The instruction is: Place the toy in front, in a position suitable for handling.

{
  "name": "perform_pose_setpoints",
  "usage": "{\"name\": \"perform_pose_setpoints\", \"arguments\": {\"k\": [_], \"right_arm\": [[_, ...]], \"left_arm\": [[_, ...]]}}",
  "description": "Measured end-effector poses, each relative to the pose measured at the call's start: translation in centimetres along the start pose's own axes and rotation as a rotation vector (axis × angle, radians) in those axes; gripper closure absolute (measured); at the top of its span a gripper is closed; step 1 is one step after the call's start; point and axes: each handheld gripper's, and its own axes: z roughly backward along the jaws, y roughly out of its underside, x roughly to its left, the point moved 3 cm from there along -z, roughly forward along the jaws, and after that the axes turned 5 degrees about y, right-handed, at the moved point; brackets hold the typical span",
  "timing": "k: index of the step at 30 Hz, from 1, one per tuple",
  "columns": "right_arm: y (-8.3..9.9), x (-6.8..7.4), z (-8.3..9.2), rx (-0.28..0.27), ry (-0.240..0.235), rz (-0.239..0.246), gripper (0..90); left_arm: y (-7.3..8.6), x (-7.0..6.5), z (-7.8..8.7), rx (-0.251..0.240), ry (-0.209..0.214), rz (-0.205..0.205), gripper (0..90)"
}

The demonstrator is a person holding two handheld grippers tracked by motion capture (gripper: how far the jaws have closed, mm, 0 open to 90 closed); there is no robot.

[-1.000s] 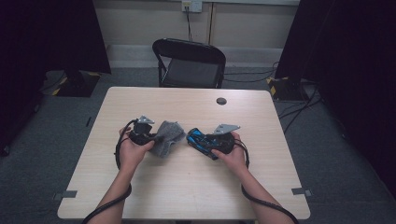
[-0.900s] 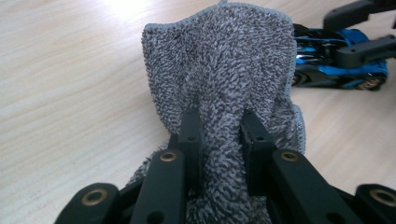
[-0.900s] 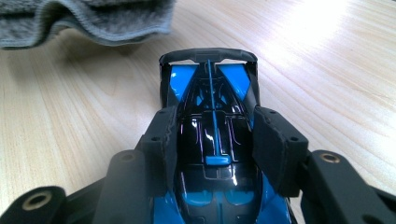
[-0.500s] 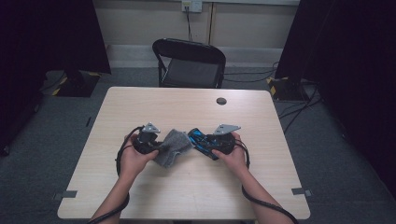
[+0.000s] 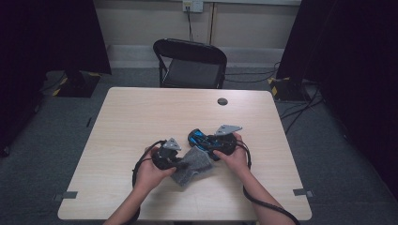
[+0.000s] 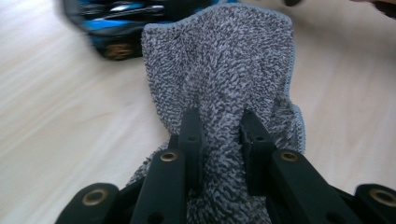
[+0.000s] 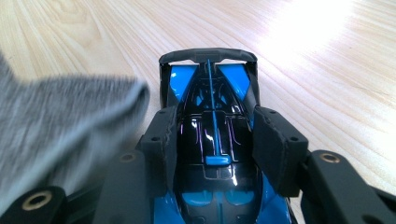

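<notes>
Left gripper [image 6: 219,140] jaws are pinching a soft, limp cloth [image 6: 224,70]; right gripper [image 7: 215,149] jaws are clamping the slick toy car [image 7: 212,135] midbody.

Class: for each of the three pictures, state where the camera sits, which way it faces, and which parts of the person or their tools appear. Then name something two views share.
High view: above the person's side, facing forward and down on the table; both forearms, left gripper, right gripper.
Left gripper view: rides the left gripper, looking along jaws clamped on the grey cloth.
Right gripper view: rides the right gripper, jaws gripping the blue toy car.
Shared: both gripper views show cloth and car.
</notes>
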Motion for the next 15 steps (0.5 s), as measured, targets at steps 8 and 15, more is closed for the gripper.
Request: {"name": "perform_pose_setpoints", "arguments": {"k": [8, 15], "right_arm": [[0.0, 0.0, 0.0, 0.004, -0.001, 0.0, 51.3], [0.0, 0.0, 0.0, 0.004, 0.0, 0.0, 51.3]], "left_arm": [[-0.7, -2.1, -1.8, 0.029, 0.056, -0.058, 74.4], [-1.5, -3.1, -3.6, 0.031, 0.084, -0.082, 74.4]]}}
